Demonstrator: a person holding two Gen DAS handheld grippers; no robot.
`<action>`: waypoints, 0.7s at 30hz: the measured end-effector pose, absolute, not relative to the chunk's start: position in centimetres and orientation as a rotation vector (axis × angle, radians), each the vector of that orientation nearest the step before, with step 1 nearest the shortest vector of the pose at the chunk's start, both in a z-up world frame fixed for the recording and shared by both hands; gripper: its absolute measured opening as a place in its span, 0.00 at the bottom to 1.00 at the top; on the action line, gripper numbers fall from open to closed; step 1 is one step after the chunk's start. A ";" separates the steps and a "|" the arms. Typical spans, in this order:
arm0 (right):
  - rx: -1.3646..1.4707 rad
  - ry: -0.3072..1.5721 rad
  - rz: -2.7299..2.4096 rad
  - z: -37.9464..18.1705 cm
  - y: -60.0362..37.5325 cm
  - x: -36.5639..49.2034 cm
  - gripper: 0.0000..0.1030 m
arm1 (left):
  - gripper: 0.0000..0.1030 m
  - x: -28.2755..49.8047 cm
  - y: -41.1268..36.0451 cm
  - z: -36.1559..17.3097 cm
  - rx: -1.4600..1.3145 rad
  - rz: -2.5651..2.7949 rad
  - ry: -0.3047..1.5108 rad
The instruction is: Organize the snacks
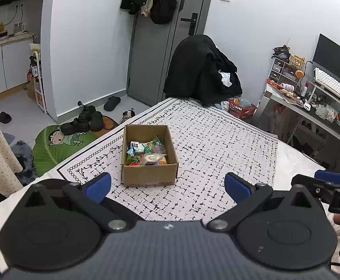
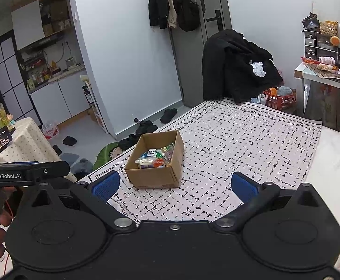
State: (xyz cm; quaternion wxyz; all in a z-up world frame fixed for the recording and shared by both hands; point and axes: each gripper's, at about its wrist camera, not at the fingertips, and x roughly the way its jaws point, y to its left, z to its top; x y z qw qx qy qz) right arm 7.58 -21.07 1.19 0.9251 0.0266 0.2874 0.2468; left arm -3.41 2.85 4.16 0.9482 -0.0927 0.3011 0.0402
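Now | left gripper [image 1: 167,187] fingers apart; right gripper [image 2: 175,187] fingers apart | snacks [image 1: 146,152] inside cardboard box [image 1: 149,173]

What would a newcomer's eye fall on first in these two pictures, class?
First, the open cardboard box of colourful snack packets, alone on the black-and-white patterned cloth. Next, the left gripper and right gripper, both open and empty, short of the box. Behind, a chair heaped with black clothes.
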 end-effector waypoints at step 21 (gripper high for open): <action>0.020 0.595 0.514 1.2 -20.2 7.4 1.00 | 1.00 -3.9 3.5 4.2 -0.191 0.097 0.614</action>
